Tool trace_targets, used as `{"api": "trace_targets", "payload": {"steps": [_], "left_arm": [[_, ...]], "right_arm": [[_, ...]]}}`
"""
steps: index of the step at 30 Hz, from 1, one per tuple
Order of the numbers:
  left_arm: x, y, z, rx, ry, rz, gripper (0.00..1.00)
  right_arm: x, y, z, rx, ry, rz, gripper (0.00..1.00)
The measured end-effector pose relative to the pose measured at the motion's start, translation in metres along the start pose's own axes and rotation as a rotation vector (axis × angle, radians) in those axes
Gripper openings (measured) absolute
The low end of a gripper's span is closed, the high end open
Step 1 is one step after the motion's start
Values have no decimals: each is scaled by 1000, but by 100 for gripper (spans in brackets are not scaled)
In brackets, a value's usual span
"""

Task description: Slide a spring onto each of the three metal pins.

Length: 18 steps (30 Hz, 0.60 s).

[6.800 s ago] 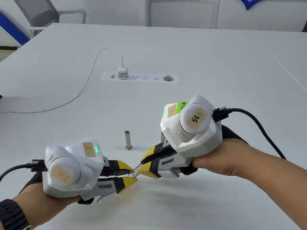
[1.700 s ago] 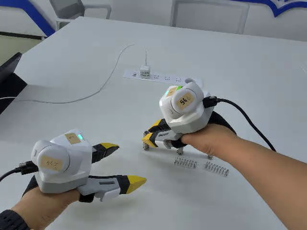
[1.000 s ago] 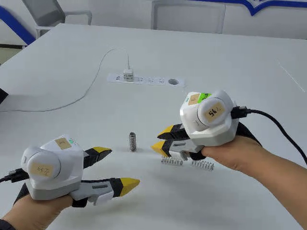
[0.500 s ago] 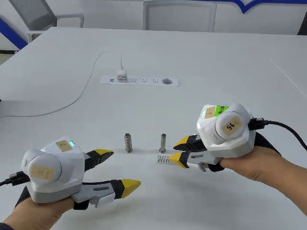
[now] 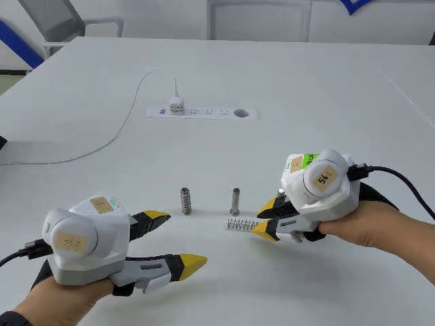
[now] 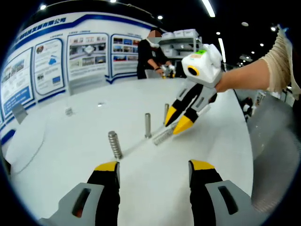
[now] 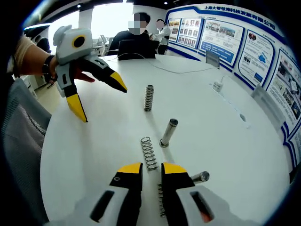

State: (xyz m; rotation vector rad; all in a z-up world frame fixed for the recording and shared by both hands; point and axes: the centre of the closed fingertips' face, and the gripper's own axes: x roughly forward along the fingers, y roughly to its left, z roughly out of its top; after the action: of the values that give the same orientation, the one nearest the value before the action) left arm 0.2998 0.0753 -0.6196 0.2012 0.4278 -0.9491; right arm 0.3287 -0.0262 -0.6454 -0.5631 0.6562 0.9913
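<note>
1 shiny, curly spring sits upright on a metal pin on the white table. Just beside it stands a bare pin. A loose spring lies flat at the tips of the right gripper, whose jaws are narrow. The left gripper is wide and holds nothing.

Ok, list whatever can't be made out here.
- Third pin: its base is hidden by the right gripper in the right gripper view.
- Second loose spring: mostly covered between that gripper's jaws, same view.
- Whether the gripper touches the front spring: head view, too small to tell.
</note>
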Motion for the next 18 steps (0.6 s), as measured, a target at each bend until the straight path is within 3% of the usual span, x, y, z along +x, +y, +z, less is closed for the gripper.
{"api": "trace_targets", "payload": {"steps": [18], "left_arm": [[-1, -2, -2, -3, 11, -1, 57]], "right_arm": [[12, 1, -7, 11, 27, 47, 12]]}}
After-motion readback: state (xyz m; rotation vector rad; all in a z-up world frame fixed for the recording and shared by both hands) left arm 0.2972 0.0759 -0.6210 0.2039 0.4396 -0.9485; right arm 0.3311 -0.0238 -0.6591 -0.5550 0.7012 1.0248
